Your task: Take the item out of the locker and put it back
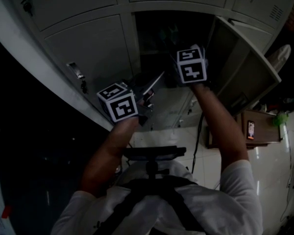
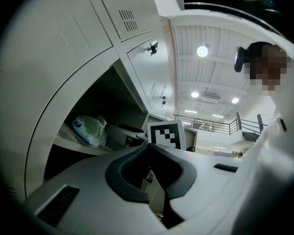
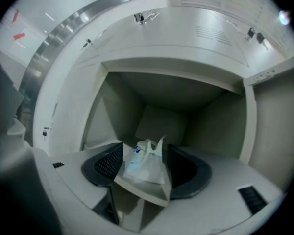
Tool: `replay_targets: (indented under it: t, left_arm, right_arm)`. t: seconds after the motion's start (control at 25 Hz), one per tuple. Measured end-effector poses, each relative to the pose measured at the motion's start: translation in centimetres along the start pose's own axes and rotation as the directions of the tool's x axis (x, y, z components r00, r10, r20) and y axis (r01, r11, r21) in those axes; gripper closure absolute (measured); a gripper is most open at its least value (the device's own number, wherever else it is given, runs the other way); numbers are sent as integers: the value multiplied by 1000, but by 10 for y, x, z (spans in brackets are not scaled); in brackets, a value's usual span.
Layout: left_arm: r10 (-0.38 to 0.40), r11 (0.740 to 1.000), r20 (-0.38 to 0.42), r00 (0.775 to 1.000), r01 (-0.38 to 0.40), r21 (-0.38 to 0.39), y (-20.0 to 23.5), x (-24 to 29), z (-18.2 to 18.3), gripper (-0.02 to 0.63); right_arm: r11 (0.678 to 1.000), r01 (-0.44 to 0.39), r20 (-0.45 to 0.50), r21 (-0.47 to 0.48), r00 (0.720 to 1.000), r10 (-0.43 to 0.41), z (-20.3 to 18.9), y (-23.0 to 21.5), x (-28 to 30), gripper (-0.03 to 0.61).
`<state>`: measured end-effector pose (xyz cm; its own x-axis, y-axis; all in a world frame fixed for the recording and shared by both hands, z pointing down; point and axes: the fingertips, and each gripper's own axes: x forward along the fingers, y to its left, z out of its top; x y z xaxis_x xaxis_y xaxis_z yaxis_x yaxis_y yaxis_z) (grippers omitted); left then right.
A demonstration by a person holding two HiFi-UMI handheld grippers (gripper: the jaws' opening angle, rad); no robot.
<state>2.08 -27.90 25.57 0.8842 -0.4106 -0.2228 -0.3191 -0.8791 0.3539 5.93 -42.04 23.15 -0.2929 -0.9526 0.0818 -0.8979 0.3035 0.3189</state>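
Note:
A crumpled whitish plastic bag (image 3: pixel 146 163) with blue print lies on the shelf (image 3: pixel 142 190) of the open locker compartment. My right gripper (image 3: pixel 146 153) points level into that compartment. It is open, one pad on each side of the bag, neither squeezing it. In the head view its marker cube (image 1: pixel 191 65) sits at the dark locker mouth. The left gripper view shows the same bag (image 2: pixel 90 130) from the side. My left gripper (image 2: pixel 149 148) is shut, its tips together on nothing. It hangs lower left of the opening, by the closed doors (image 1: pixel 149 87).
The locker door (image 1: pixel 245 67) stands swung open to the right. Closed doors with key locks (image 1: pixel 78 72) surround the compartment. A low wooden cabinet (image 1: pixel 257 129) stands on the tiled floor at the right. A person (image 2: pixel 279 131) stands at the right of the left gripper view.

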Motion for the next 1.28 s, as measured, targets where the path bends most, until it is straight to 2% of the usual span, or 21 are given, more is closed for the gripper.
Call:
replay_targets:
  t: [0.24, 0.68, 1.0, 1.28]
  left_arm:
    - [-21, 1000, 4, 1000, 22, -13, -8, -2, -1, 615]
    - [-46, 999, -7, 999, 46, -14, -19, -8, -9, 615]
    - [-57, 998, -13, 998, 57, -31, -28, -16, -18, 615]
    - [-59, 997, -17, 998, 58, -56, -34, -27, -26, 615]
  right_arm:
    - [999, -22, 26, 48, 999, 21, -3, 7, -19, 303]
    - [992, -82, 41, 97, 996, 78, -17, 19, -49, 416]
    - [984, -121, 55, 127, 992, 114, -24, 30, -74, 447]
    - [962, -167, 67, 214, 985, 156, -33, 42, -95, 476]
